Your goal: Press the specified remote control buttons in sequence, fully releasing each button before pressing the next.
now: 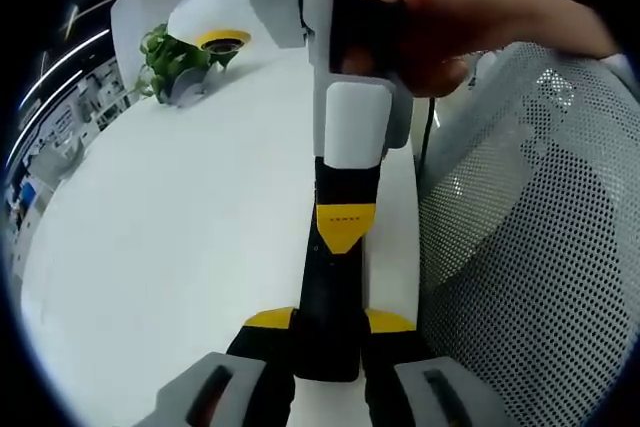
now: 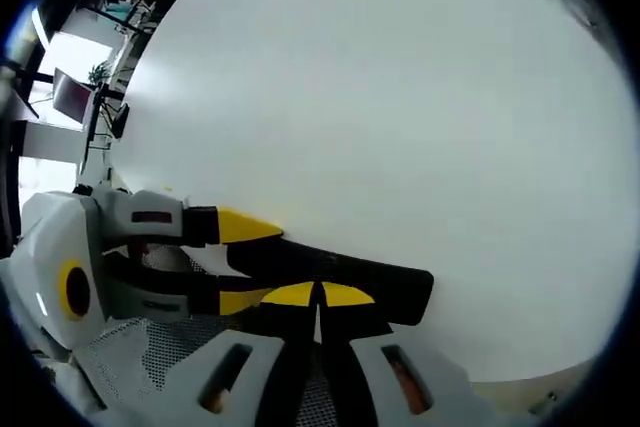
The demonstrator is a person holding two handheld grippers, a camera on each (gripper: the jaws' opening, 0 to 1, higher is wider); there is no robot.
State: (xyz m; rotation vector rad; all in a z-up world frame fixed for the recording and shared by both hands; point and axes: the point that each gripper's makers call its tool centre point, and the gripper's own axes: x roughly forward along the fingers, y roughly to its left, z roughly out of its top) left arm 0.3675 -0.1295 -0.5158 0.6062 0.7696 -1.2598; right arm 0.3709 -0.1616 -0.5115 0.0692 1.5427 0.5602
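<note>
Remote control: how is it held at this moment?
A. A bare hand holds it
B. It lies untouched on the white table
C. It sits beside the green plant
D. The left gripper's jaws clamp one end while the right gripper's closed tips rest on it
D: in the left gripper view the left gripper clamps the black remote control at its near end, and the right gripper meets its upper face with closed yellow tips.

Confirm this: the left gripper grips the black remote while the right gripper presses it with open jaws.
The right gripper presses the black remote with its jaws shut, as the right gripper view shows. The left gripper does grip it.
</note>
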